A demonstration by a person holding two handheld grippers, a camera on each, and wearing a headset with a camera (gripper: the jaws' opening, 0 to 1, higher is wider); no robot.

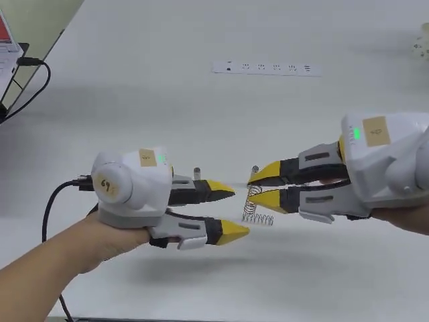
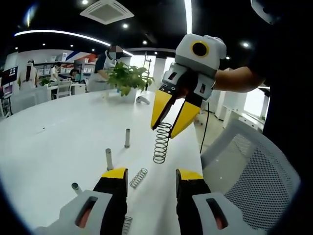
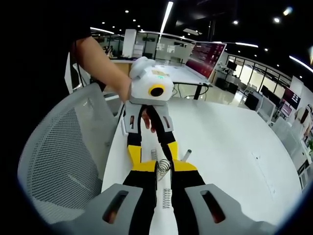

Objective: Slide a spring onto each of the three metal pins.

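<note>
My right gripper (image 1: 260, 187) is shut on the top of a steel spring (image 1: 252, 203), which hangs down over the white table (image 1: 167, 100). From the left gripper view the same spring (image 2: 161, 143) dangles from the right gripper (image 2: 173, 111). In the right gripper view its coil (image 3: 163, 166) sits between my yellow tips (image 3: 164, 166). My left gripper (image 1: 231, 212) faces it from the left, open and holding nothing (image 2: 152, 174). Three upright metal pins (image 2: 127, 138) (image 2: 109, 159) (image 2: 76, 187) stand bare. A second spring (image 1: 264, 219) lies on the table below the held one.
A third spring (image 2: 126, 224) lies close under my left gripper. A white power strip (image 1: 268, 68) sits at the far side. A laptop (image 1: 7, 40) and black cable (image 1: 33, 87) are at the far left. A mesh chair (image 2: 254, 171) stands by the table edge.
</note>
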